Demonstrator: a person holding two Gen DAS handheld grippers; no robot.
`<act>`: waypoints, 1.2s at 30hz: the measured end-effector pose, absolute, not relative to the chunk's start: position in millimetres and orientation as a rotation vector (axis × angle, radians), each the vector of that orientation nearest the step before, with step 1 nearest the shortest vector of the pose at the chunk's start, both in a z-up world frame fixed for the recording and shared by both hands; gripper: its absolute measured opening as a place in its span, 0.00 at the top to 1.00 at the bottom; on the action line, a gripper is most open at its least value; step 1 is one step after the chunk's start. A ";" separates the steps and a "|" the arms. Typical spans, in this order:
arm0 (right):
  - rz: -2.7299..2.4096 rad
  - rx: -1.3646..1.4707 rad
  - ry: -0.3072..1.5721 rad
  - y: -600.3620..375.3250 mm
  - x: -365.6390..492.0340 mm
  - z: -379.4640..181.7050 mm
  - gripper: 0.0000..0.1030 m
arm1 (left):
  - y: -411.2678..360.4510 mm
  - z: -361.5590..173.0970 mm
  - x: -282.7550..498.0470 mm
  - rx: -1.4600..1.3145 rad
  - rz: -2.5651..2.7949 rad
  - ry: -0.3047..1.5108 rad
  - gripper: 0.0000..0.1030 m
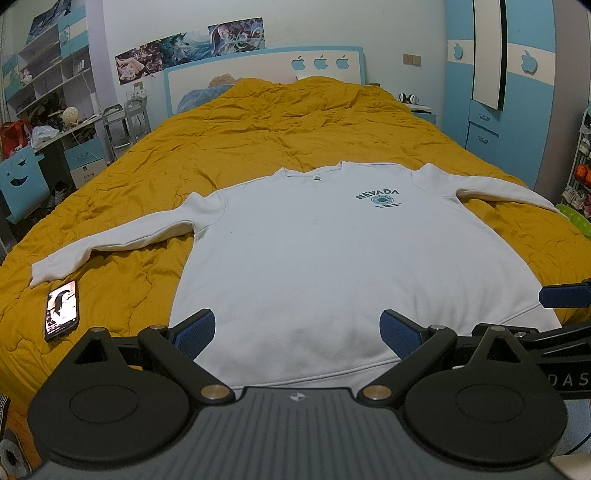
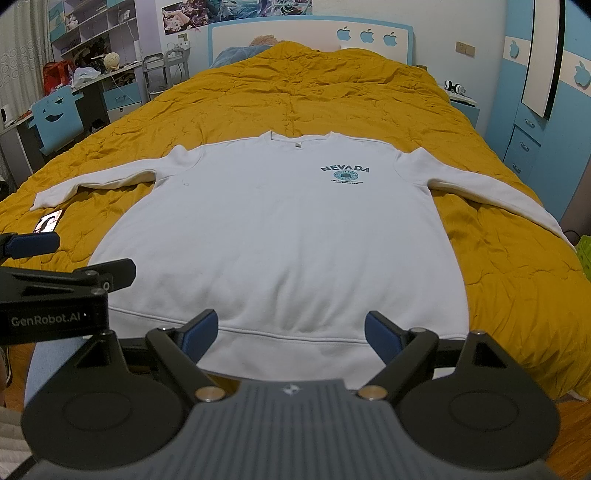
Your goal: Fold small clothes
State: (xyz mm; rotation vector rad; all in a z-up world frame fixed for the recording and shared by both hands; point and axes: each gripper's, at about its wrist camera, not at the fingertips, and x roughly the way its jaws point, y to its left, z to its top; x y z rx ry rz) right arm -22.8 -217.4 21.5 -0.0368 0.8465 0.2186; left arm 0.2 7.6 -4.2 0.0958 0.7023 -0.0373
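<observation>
A white long-sleeved cotton sweatshirt (image 1: 314,251) lies flat, sleeves spread, on a mustard quilted bedspread (image 1: 258,122), just ahead of both released, empty tongs: left gripper (image 1: 297,332), right gripper (image 2: 291,332).

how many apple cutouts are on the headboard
3, in a row on the white headboard: left apple, middle apple, right apple. More apple shapes sit on the wardrobe, not counted.

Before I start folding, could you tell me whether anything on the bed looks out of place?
Yes: a phone with its screen lit lies on the quilt just below the sweatshirt's left cuff, near the folding area.
</observation>
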 end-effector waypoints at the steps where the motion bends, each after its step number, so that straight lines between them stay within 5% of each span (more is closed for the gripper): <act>1: 0.219 -0.036 0.848 -217.5 -22.3 21.0 0.20 | 8.3 -4.6 0.3 0.095 -0.037 0.703 0.00; 21: 0.318 0.041 0.760 -232.6 16.9 27.3 0.20 | 43.6 4.7 38.0 0.011 -0.052 0.647 0.00; 36: 0.135 0.083 0.696 -283.3 134.5 19.4 0.20 | 218.1 9.8 142.2 -0.194 0.258 0.587 0.00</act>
